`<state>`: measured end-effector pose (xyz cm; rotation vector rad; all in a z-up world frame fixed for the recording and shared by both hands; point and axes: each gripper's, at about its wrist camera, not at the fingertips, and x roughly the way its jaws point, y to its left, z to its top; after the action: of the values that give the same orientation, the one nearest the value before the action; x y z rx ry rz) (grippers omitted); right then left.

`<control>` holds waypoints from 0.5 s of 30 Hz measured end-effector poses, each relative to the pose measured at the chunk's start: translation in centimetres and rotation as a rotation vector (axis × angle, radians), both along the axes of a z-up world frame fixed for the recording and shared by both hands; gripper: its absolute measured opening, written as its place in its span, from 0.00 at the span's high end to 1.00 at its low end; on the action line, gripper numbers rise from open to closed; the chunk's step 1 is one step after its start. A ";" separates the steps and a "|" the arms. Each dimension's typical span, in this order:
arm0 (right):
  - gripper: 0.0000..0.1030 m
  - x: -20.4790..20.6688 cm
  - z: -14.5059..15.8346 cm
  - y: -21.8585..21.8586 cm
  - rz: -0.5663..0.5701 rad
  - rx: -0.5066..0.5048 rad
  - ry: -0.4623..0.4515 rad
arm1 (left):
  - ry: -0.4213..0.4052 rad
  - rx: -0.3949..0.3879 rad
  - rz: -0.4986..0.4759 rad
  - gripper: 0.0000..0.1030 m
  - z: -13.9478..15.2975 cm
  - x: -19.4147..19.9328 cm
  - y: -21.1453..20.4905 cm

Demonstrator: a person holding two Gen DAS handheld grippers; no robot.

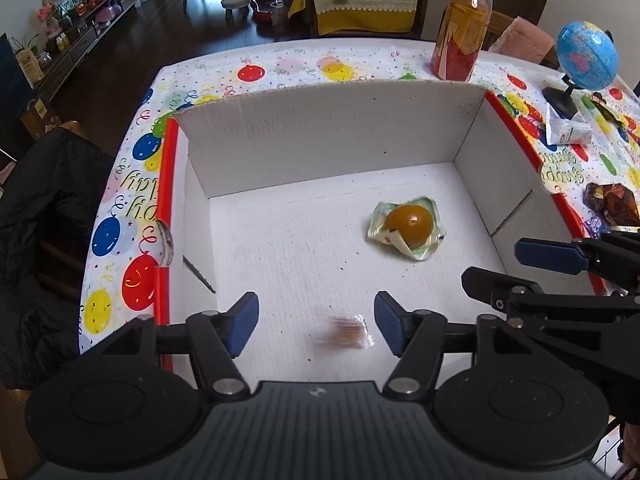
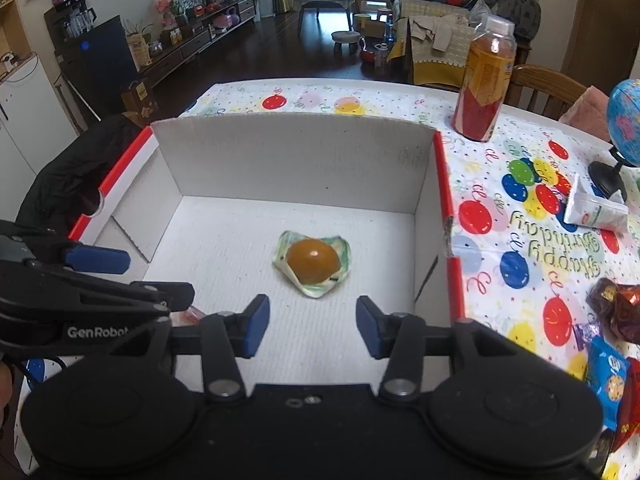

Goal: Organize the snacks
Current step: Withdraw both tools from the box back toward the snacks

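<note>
**Small snack between open fingers over the box**

A small clear-wrapped snack (image 1: 347,332) shows in the left wrist view as a blurred brownish packet, low in the picture between the two blue pads of the left gripper (image 1: 316,324) and closer to the right-hand pad. It sits against the white floor of the cardboard box (image 1: 328,136); the blur makes it hard to tell whether it rests on the floor or is in the air, and its long axis seems to run roughly across the picture. The left gripper's fingers stand wide apart and touch nothing.

Farther into the box lies a jelly cup (image 1: 408,224), an amber dome on a crumpled pale green wrapper, toward the box's right wall. In the right wrist view the same jelly cup (image 2: 313,262) lies just ahead of the right gripper (image 2: 313,326), almost centred between its widely spread, empty fingers. That view hides most of the small snack: only a reddish sliver (image 2: 191,315) peeks out beside the left gripper's arm.

The right wrist view alone shows a blue cookie packet (image 2: 608,376) on the balloon-print tablecloth (image 2: 500,248) to the right of the box. Both views show a brown foil packet (image 1: 612,204), a white carton (image 1: 568,130), a globe (image 1: 587,56) and a tall bottle (image 1: 462,28) beyond the box's far right corner.
</note>
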<state>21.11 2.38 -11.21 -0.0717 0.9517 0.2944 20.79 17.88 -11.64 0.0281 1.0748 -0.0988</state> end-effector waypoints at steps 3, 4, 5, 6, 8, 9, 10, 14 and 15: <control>0.42 -0.6 0.6 -0.3 -0.014 0.003 -0.016 | -0.012 -0.015 0.000 0.33 0.5 -0.6 0.2; 0.41 -0.8 0.8 -0.5 -0.018 0.005 -0.024 | -0.018 -0.019 -0.003 0.33 0.8 -0.8 0.3; 0.38 -1.0 1.0 -0.6 -0.022 0.009 -0.029 | -0.025 -0.020 -0.003 0.31 1.0 -1.1 0.3; 0.37 -1.3 1.3 -0.8 -0.025 0.013 -0.035 | -0.032 -0.020 -0.001 0.28 1.2 -1.3 0.3; 0.34 -1.7 1.7 -1.1 -0.036 0.022 -0.046 | -0.042 -0.023 0.000 0.26 1.6 -1.7 0.4; 0.32 -2.0 2.0 -1.2 -0.040 0.025 -0.052 | -0.047 -0.027 0.002 0.25 1.8 -1.9 0.4; 0.31 -2.3 2.2 -1.3 -0.044 0.028 -0.058 | -0.052 -0.030 0.003 0.24 2.0 -2.1 0.5; 0.23 -3.5 3.2 -1.9 -0.065 0.057 -0.079 | -0.080 -0.039 -0.003 0.19 3.0 -3.1 0.5; 0.22 -3.9 3.5 -2.1 -0.069 0.063 -0.086 | -0.090 -0.042 -0.007 0.19 3.2 -3.4 0.5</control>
<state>17.21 0.31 -7.70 0.0060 0.8572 0.2551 17.39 18.37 -8.41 -0.0021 0.9828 -0.1254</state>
